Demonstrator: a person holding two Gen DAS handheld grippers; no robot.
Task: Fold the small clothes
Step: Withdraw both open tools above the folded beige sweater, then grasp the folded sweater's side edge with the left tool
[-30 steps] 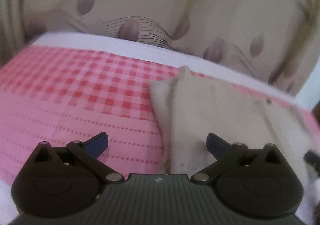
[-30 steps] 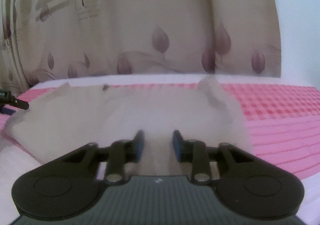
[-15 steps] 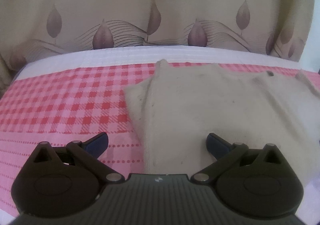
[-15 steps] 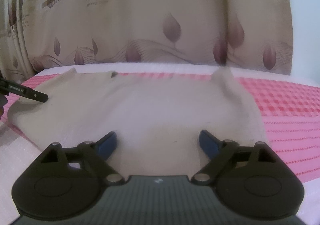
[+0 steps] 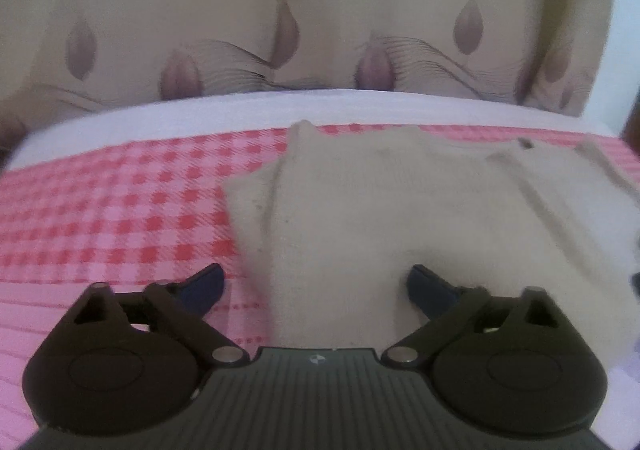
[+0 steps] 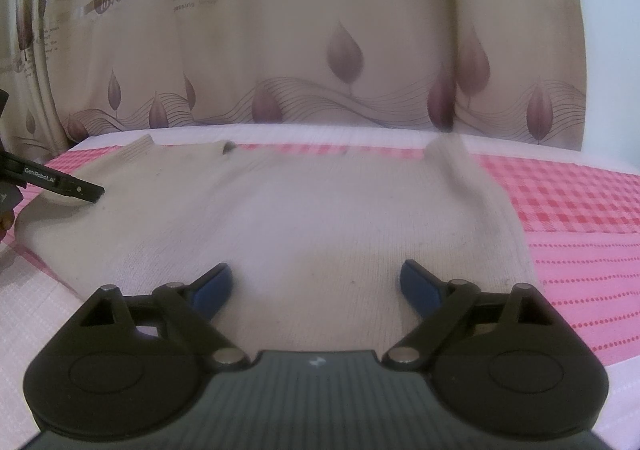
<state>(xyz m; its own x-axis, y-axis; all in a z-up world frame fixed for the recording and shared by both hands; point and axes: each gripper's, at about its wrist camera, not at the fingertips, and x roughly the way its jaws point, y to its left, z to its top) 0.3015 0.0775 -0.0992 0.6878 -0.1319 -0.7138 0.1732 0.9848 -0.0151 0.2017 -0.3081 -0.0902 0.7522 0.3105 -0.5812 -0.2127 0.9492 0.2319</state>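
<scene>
Your beige knit top (image 6: 304, 217) lies spread flat on the pink checked sheet (image 6: 568, 193), so you look to be between folds, lining up a fresh pinch. Your left gripper (image 5: 316, 282) is closing from wide over the garment's left edge, with no cloth pinched; your right gripper (image 6: 316, 282) stands wide and empty above the hem. Next, seat both on an edge before lifting. The left finger reads "GenRobot.AI"; the curtain (image 6: 320, 29) shows "love".
</scene>
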